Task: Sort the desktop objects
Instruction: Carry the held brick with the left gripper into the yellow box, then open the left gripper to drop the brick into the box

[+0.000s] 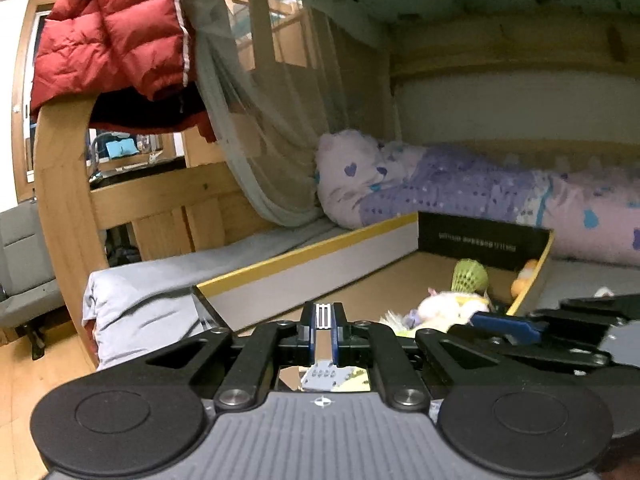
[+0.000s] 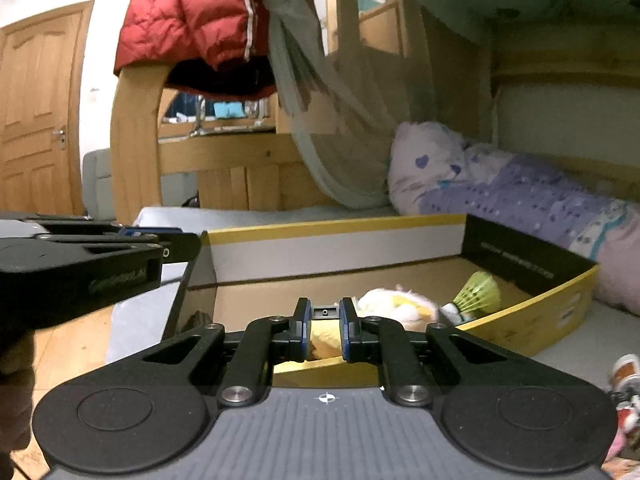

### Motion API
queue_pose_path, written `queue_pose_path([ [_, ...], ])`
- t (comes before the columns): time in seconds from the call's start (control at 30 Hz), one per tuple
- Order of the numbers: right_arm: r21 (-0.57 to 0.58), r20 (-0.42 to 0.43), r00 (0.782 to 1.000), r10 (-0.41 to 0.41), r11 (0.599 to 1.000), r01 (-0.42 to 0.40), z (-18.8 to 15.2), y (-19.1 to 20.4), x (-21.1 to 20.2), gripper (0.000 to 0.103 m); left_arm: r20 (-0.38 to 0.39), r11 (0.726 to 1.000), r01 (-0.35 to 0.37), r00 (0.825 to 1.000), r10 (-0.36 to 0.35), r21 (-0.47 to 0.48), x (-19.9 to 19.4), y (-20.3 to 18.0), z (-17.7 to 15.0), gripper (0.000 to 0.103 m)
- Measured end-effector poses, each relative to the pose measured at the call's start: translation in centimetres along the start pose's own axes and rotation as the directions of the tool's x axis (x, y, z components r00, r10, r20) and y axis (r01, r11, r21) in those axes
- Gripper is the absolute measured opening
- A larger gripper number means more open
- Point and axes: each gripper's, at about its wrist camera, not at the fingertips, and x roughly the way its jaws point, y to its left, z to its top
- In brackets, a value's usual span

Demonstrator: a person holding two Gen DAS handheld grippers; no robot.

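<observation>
Closest to the lens in the left wrist view, the left gripper (image 1: 324, 316) has its two blue-faced fingers (image 1: 307, 320) pressed together with no visible gap and nothing between them. It points slightly downward over the near edge of an open cardboard box (image 1: 304, 268) that lies on the bed.

Right gripper (image 2: 325, 314), in its own view, has its fingers (image 2: 303, 320) standing a small way apart. A small grey piece with a hole shows in the gap at the tips; whether it is a held object or part of the tool cannot be told from the blurred frame. This gripper also reaches over the near rim of the box.

Inside the box, toward its right-hand end, lie a white and yellow plush toy (image 2: 394, 306), a green shuttlecock (image 2: 478, 290) just beside it, and an orange item (image 1: 524, 278) against the right wall, too blurred to name. The rest of the box floor shows bare brown card. The box has a yellow upper rim, a white long wall and a black end wall with pale lettering.

Each gripper appears in the other's view: the right one at the right edge of the left view, the left one at the left edge of the right view.

Beyond the box: a purple and pink patterned quilt (image 2: 520, 196) along the bed (image 1: 168, 280), grey netting (image 1: 280, 128) hanging from the upper bunk, a red padded jacket (image 1: 116, 32) draped over the wooden bed frame (image 1: 60, 184), and a wooden door (image 2: 38, 120). A few small colourful items (image 2: 624, 384) lie on the bed outside the box at lower right, indistinct
</observation>
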Motion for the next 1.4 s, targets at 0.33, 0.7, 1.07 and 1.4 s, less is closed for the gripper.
queue_pose_path([
  [0.33, -0.029, -0.029, 0.999, 0.029, 0.999, -0.03, -0.6, 0.4, 1.9, 0.016, -0.047, 1.0, -0.003, 0.999, 0.003, -0.002, 0.9, -1.0, -0.4, 0.008],
  [0.7, -0.114, -0.021, 0.999, 0.041, 0.993, -0.043, -1.4, 2.0, 1.7, 0.035, -0.132, 0.995, -0.006, 0.991, -0.008, -0.1, 2.0, 0.3, -0.5, 0.035],
  [1.07, -0.069, -0.002, 0.999, 0.039, 0.997, -0.039, -2.0, 1.1, 0.7, 0.038, -0.129, 0.996, 0.021, 0.991, -0.033, -0.091, 1.3, -0.6, -0.2, 0.035],
  [1.4, -0.027, 0.014, 1.0, 0.01, 1.0, -0.01, -3.8, -0.9, -2.9, 0.038, -0.09, 0.992, 0.106, 0.99, -0.112, -0.066, -0.3, -3.4, 0.5, 0.035],
])
